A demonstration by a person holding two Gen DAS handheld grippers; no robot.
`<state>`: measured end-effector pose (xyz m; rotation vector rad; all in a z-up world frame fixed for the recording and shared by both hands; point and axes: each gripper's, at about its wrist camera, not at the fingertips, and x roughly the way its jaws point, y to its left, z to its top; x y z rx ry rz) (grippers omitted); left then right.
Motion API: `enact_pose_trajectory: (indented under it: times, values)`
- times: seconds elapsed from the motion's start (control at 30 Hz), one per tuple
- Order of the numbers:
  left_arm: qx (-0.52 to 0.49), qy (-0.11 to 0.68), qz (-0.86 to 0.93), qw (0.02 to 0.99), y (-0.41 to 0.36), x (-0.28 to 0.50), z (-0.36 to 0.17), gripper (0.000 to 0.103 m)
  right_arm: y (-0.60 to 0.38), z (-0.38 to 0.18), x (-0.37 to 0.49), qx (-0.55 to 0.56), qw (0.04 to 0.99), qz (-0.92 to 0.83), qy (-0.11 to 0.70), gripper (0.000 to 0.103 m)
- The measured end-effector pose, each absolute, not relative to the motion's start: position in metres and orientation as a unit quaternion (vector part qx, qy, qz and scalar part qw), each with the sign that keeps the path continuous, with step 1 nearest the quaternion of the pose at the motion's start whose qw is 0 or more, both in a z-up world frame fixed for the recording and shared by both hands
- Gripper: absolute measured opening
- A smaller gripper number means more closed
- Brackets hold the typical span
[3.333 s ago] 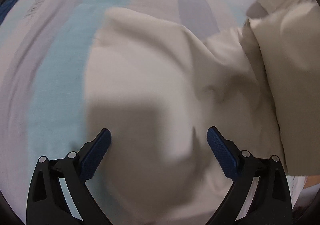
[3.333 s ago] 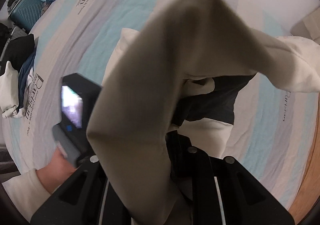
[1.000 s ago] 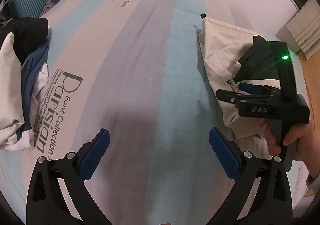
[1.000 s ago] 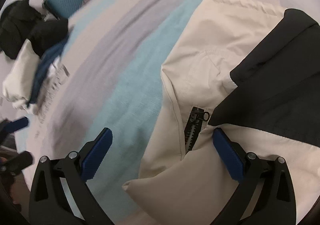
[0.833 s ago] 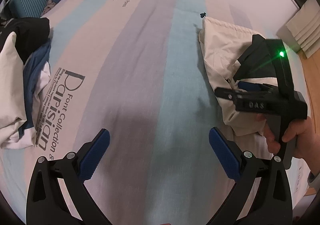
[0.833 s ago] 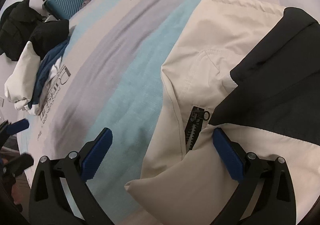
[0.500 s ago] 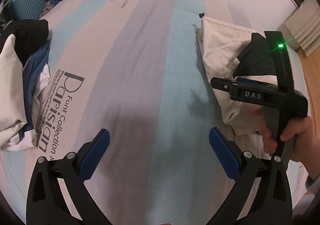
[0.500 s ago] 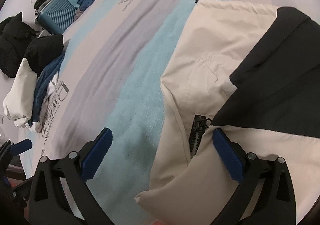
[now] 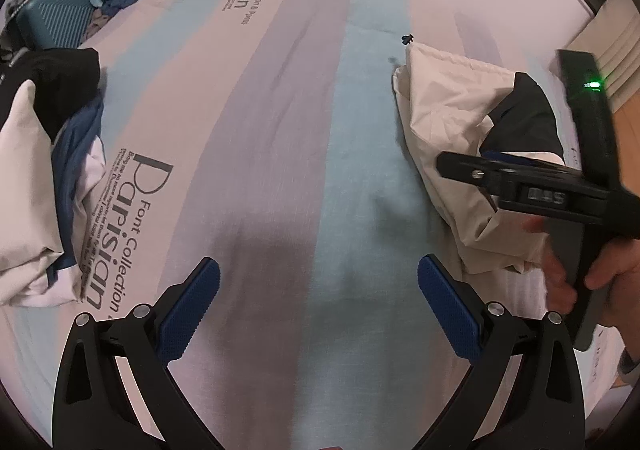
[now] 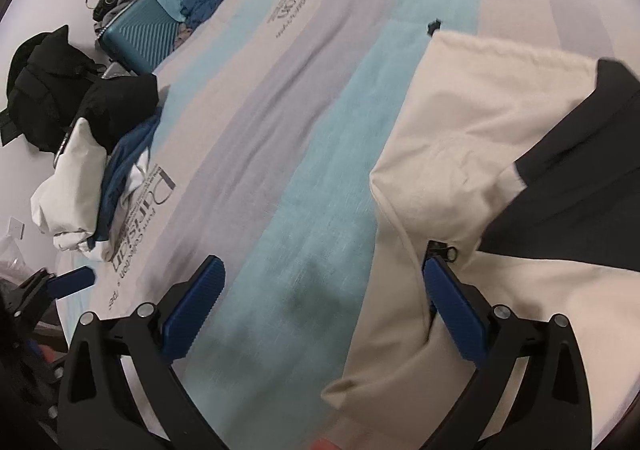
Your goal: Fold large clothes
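A cream and black jacket (image 10: 472,122) lies folded on the striped bed cover (image 10: 304,178), its zipper pull near the right fingertip. In the left wrist view the same jacket (image 9: 452,118) sits at the right of the bed. My right gripper (image 10: 324,282) is open at the jacket's left edge, holding nothing. A hand (image 9: 592,270) carries that gripper beside the jacket. My left gripper (image 9: 318,290) hangs open over bare bed cover (image 9: 280,154), well left of the jacket.
A heap of white, blue and black clothes (image 9: 44,170) lies at the bed's left edge, also seen as a clothes heap (image 10: 96,146) from the right wrist. A teal suitcase (image 10: 140,30) stands beyond it. Wooden floor (image 9: 628,118) shows at far right.
The jacket that my right gripper held up 3.3 s ago now lies folded on the bed and is let go. Over the last second the right gripper has drifted left, off the jacket.
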<state>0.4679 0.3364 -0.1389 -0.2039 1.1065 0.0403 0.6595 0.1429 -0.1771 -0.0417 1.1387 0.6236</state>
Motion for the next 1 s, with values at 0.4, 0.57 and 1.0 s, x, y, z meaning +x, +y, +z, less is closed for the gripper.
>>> enact_pose_trajectory:
  times: [0.4, 0.57, 1.0]
  values:
    - [-0.135, 0.526, -0.102, 0.833, 0.282, 0.552, -0.149, 0.097, 0.025, -0.118, 0.684, -0.053, 0.846, 0.211, 0.487, 0.096]
    - [-0.175, 0.532, -0.146, 0.815, 0.263, 0.593, -0.165, 0.097, -0.022, -0.138, 0.701, -0.040, 0.841, 0.180, 0.509, 0.096]
    - [-0.178, 0.581, -0.180, 0.773, 0.233, 0.660, -0.226, 0.097, -0.079, -0.191, 0.729, 0.017, 0.820, 0.183, 0.542, 0.096]
